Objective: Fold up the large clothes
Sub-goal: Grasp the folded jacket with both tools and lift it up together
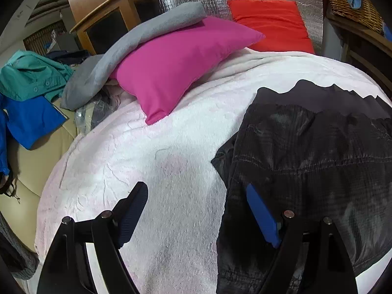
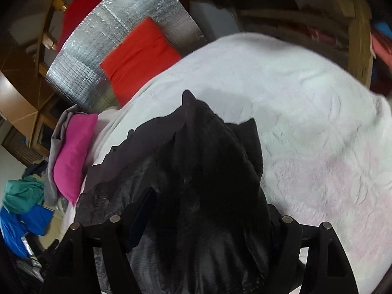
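Observation:
A large black quilted jacket lies on a white fleece blanket that covers the bed. My left gripper is open and empty, just above the blanket at the jacket's left edge; its right finger is over the jacket's edge. In the right wrist view the jacket is bunched up between my right gripper's fingers and covers the right one. The fingers stand wide apart around the fabric, and I cannot tell whether they grip it.
A magenta pillow, a grey blanket and a red cushion lie at the head of the bed. Teal and blue clothes lie to the left. A wicker basket and wooden furniture stand right.

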`<state>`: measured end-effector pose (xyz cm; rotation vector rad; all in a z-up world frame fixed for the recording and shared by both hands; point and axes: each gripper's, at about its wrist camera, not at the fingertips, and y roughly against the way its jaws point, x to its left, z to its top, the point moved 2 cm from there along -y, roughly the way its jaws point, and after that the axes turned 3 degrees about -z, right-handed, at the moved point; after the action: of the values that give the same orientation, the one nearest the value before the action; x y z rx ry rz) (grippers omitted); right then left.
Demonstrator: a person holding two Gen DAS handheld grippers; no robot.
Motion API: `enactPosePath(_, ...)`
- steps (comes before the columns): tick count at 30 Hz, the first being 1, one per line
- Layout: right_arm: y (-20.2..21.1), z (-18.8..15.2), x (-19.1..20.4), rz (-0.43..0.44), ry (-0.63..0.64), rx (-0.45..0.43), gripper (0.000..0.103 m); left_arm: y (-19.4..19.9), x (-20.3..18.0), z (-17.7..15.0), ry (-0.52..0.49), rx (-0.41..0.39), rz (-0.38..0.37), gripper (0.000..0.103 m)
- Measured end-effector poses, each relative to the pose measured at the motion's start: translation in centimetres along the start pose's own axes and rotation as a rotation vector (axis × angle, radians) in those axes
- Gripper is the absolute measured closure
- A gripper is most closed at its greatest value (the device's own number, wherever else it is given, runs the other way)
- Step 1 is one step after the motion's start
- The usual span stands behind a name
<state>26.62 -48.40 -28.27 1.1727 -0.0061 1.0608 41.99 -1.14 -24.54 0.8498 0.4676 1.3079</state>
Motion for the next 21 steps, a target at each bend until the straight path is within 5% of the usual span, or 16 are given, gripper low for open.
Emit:
enactPosePath(3, -0.2, 0.4, -1.6, 0.006, -0.081, 0.015, 0.024, -0.1, 1.1, 0.0, 0.065, 0.019, -0.066, 0.02)
enactPosePath(9, 1.3, 1.3, -4.8, 0.054, -0.203, -0.01, 0.024, -1.0, 3.5, -0.2, 0.289, 0.064, -0.372, 0.02)
enactPosePath(15, -1.0, 1.7, -7.5, 0.138, -0.27, 0.116, 0.024, -4.8, 3.3, -1.5, 0.423, 0.237, -0.591, 0.02)
enactPosePath(21, -4.5, 1.3, -8.9, 0.33, -0.296, 0.274, 0.024, -6.3, 2.6, -2.0, 0.447, 0.287, -0.681, 0.019)
